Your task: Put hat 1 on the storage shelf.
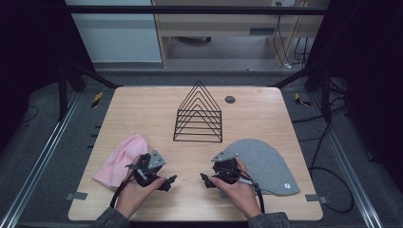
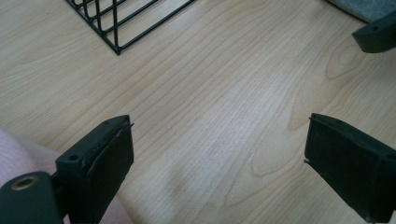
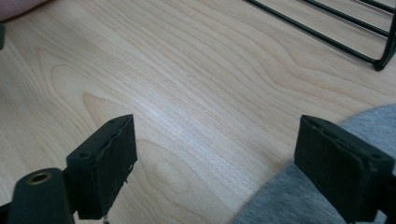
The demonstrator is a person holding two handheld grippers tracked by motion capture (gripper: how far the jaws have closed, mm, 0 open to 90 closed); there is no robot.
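A pink cloth (image 1: 119, 159) lies at the table's front left, and a grey cloth (image 1: 267, 164) lies at the front right. My left gripper (image 1: 170, 182) rests just right of the pink cloth, pointing toward the table's middle. In its own view the left gripper (image 2: 217, 161) stands open over bare wood, with the pink cloth (image 2: 16, 149) at its left edge. My right gripper (image 1: 204, 179) faces it from the grey cloth's left edge. The right gripper (image 3: 215, 163) is open too, its right jaw above the grey cloth (image 3: 289, 196). Nothing is between either pair of jaws.
A black wire rack (image 1: 198, 114) shaped like stacked triangles stands at the table's middle, behind both grippers. A small dark round disc (image 1: 230, 99) sits in the table (image 1: 142, 109) top near the back. Cables trail on the floor at the right.
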